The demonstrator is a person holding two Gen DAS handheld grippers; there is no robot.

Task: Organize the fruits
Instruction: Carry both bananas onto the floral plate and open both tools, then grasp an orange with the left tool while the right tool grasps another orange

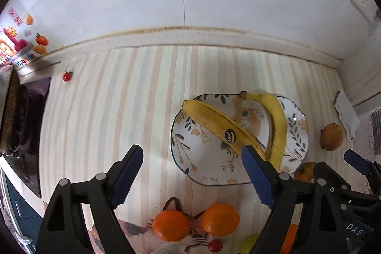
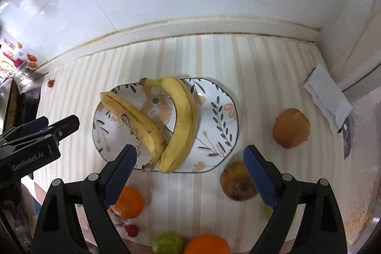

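Right wrist view: floral plate (image 2: pixel 221 116) holds two bananas (image 2: pixel 181 120); right tool (image 2: pixel 190 173) and left tool (image 1: pixel 190 173) both spread, gripping nothing.

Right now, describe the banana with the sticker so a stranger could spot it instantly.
Find the floral plate on the striped tabletop; two bananas lie on it, meeting at one end in a V. The banana with the sticker is the left one in the right wrist view. Only it carries a dark oval sticker; the other banana has none showing.

Bright, even daylight, soft shadows, glare on the wall (image 2: pixel 59 16), fisheye-warped blurry edges
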